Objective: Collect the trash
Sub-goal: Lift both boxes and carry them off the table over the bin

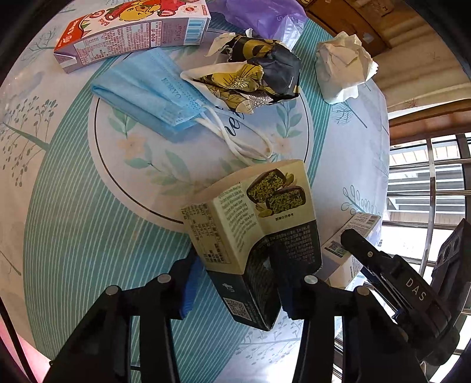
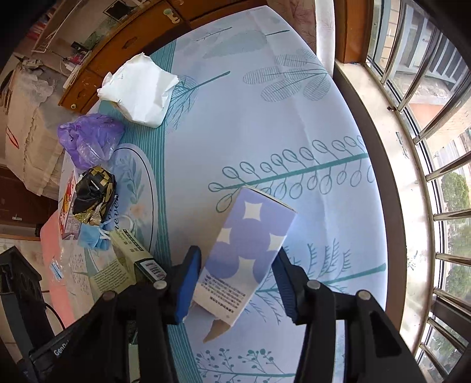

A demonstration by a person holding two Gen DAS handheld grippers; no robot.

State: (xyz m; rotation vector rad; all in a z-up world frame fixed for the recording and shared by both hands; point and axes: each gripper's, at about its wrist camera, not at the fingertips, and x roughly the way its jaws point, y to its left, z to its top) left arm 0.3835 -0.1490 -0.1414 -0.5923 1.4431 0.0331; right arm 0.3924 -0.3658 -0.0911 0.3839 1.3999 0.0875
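Observation:
My left gripper (image 1: 235, 282) is shut on a cream and dark chocolate box (image 1: 253, 224), with a blue pad against each side, low over the tablecloth. My right gripper (image 2: 235, 282) is shut on a purple and white carton (image 2: 250, 247) that lies tilted on the cloth near the window side. In the left wrist view that carton (image 1: 350, 235) shows under the right gripper's black fingers (image 1: 359, 247). Farther off lie a blue face mask (image 1: 147, 88), a crumpled black and gold wrapper (image 1: 259, 73), a white crumpled tissue (image 1: 341, 64), a strawberry drink carton (image 1: 132, 29) and a purple plastic bag (image 1: 265, 14).
The round table (image 2: 294, 103) carries a leaf-print cloth. A window sill and metal bars (image 2: 426, 147) run along the right. Wooden furniture (image 2: 117, 44) stands beyond the far edge. The table's edge (image 1: 382, 147) drops off close to the tissue.

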